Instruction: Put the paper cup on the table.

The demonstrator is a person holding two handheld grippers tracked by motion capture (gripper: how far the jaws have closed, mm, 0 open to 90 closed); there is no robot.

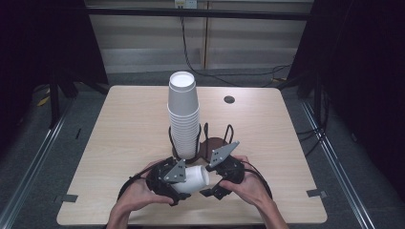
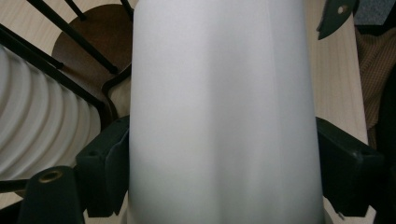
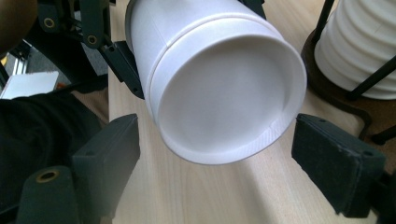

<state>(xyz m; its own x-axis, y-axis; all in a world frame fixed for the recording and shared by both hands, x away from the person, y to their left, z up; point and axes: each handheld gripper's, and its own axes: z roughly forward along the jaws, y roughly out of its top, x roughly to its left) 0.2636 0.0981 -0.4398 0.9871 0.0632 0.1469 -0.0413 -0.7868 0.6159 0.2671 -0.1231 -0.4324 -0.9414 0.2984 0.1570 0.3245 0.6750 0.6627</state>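
Note:
A white paper cup lies on its side above the table's near edge, and my left gripper is shut on its wall. In the left gripper view the cup sits between both pads. Its recessed base faces my right gripper, which is open, with a jaw on each side of the base and a gap at both. My right gripper sits just right of the cup. A tall stack of white cups stands in a dark wire holder right behind.
The light wooden table has a small black round cap at the back right. The holder's black wire posts rise close to the held cup. Grey floor, rails and a black cable surround the table.

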